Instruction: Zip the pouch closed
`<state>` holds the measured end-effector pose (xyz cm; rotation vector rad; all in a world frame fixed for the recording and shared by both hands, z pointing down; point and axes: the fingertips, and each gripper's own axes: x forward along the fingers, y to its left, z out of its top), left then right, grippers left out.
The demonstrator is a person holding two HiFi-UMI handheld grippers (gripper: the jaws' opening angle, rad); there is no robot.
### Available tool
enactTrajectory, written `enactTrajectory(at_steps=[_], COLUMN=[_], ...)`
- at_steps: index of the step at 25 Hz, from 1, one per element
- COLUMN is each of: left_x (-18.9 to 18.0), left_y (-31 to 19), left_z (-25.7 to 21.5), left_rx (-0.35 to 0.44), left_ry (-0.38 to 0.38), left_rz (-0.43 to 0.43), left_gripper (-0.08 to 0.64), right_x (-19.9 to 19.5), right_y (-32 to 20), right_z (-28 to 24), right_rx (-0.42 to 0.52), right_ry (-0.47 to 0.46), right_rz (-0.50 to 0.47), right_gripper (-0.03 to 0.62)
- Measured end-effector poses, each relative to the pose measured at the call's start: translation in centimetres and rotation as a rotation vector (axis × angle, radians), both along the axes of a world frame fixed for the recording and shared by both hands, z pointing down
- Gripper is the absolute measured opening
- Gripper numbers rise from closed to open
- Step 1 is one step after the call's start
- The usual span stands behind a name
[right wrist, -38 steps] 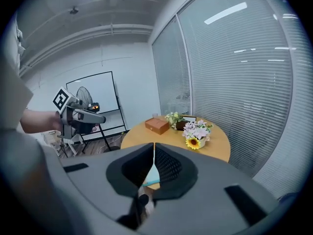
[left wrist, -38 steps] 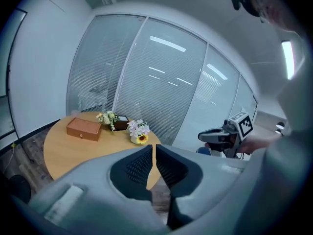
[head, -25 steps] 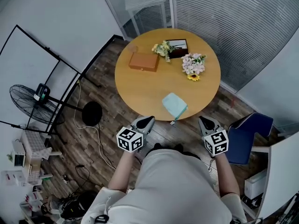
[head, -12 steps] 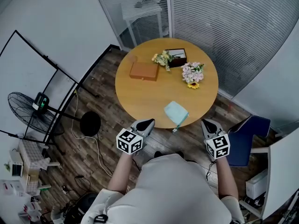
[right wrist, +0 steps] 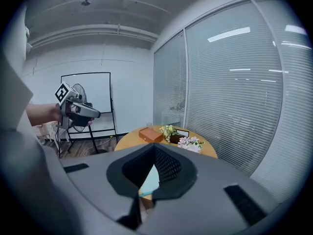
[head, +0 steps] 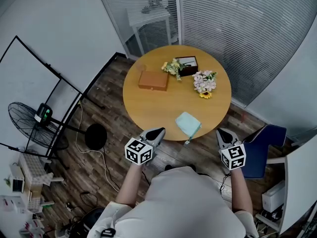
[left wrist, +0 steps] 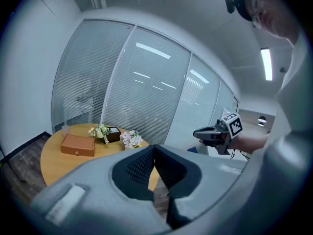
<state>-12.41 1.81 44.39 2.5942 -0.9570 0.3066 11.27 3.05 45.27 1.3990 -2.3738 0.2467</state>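
A round, smooth wooden table (head: 148, 108) stands on dark plank flooring (head: 106, 110) beside slatted blinds (head: 237, 24), a soft pale-teal pouch (head: 188, 124) lying at its near edge, as the left gripper (head: 159, 131) and right gripper (head: 221, 132) hover short of it, jaws closed and empty.

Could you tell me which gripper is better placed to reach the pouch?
Probably the right. The right gripper points straight at the pouch, seen in line with its shut jaws. The left gripper, also shut, has no pouch in view.
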Motion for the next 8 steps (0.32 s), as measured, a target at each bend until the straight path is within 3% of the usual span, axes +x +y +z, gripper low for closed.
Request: enactTrajectory(at_steps=[8], left_x=[0.26], left_y=[-0.12], left_z=[-0.35], left_rx=[0.005], left_ry=[0.002], left_rz=[0.008], left_gripper=[0.02], right_x=[-0.37], right_y=[-0.51], right_z=[-0.39], right_rx=[0.011], right_ry=[-0.009], right_rz=[0.0], right_gripper=[0.003])
